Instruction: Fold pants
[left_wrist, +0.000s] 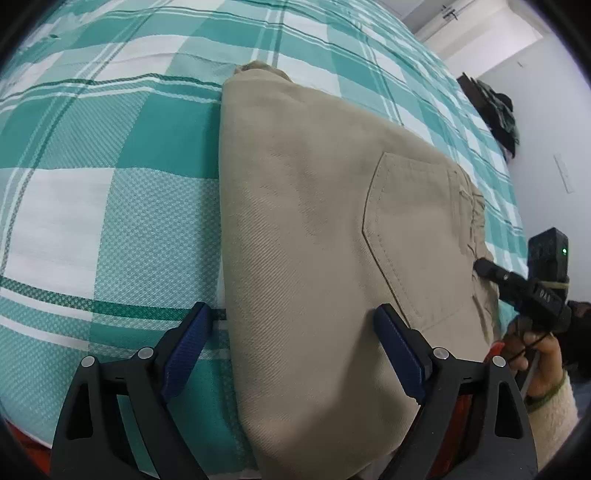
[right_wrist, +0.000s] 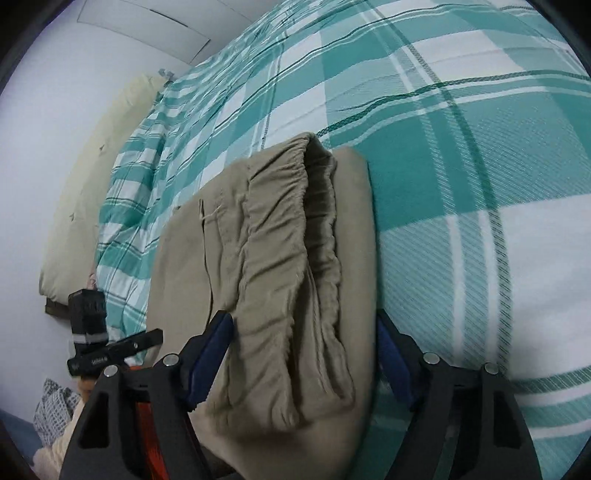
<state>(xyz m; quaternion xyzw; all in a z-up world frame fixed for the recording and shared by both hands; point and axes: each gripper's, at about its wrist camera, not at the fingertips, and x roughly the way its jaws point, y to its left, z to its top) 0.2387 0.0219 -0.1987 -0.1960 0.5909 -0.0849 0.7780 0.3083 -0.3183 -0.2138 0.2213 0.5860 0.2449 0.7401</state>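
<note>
Beige pants (left_wrist: 314, 229) lie folded on the teal plaid bed, back pocket (left_wrist: 413, 232) up. In the right wrist view the pants (right_wrist: 266, 258) show their elastic waistband (right_wrist: 288, 236) on top. My left gripper (left_wrist: 291, 332) is open, its jaws either side of the pants' left folded edge near the bed's front. My right gripper (right_wrist: 306, 347) is open around the waistband end, with the cloth between the fingers. Each gripper shows in the other's view: the right one (left_wrist: 524, 288) at the pants' right end, the left one (right_wrist: 110, 350) at their left end.
The plaid bedcover (left_wrist: 110, 184) spreads wide around the pants. A cream pillow (right_wrist: 96, 177) lies against the wall at the bed's head. Dark clothes (left_wrist: 498, 110) hang by the far wall. Something orange-red (left_wrist: 29, 454) sits below the bed's front edge.
</note>
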